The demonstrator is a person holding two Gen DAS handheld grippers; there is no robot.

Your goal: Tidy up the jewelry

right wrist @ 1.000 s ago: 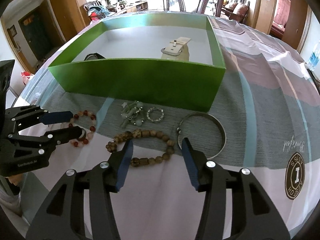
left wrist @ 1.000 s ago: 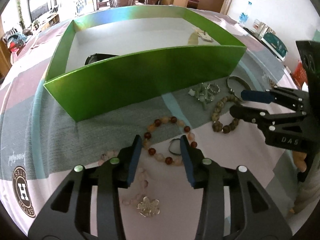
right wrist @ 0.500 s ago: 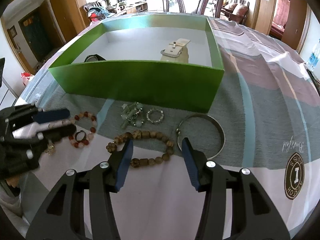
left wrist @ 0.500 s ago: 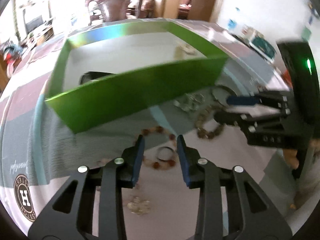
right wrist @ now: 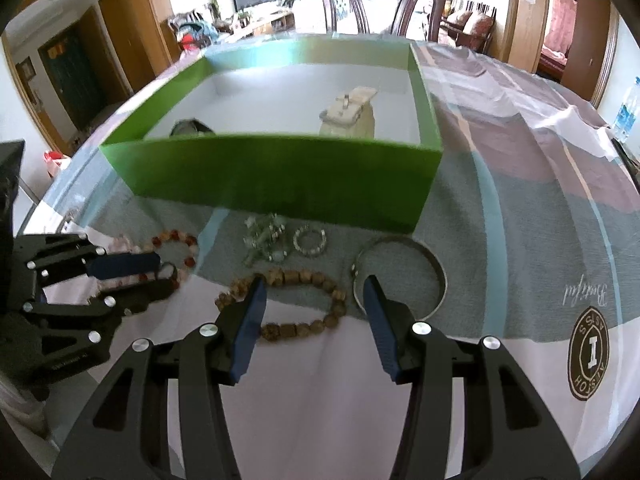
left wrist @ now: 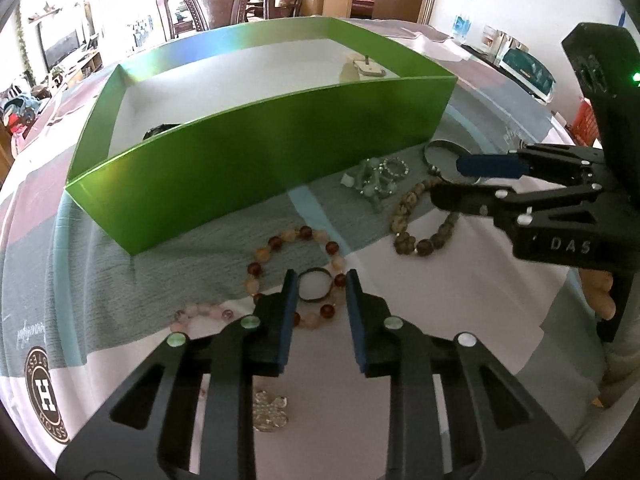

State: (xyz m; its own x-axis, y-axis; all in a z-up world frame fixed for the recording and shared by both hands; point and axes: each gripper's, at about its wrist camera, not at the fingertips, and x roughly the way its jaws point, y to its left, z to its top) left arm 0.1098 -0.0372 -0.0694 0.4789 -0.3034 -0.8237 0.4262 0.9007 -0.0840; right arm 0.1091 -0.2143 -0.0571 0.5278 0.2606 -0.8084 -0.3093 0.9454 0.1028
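Left claw point(left wrist: 318, 280) astride one dark ring point(left wrist: 315, 286)

The box point(left wrist: 256, 168) is glossy green outside, white inside. The tablecloth point(right wrist: 540, 216) shows mauve, grey-teal and white blocks with light blue stripes and brown round emblems. One beaded bracelet point(left wrist: 296, 256) mixes dark red and peach beads; the other point(right wrist: 296, 304) is mottled brown. Both hand-held grippers are black with blue pads point(right wrist: 250, 322).

Left claw point(left wrist: 321, 286) parted around dark ring point(left wrist: 315, 285) (inside red-bead bracelet point(left wrist: 297, 270)), green box point(left wrist: 256, 160) behind
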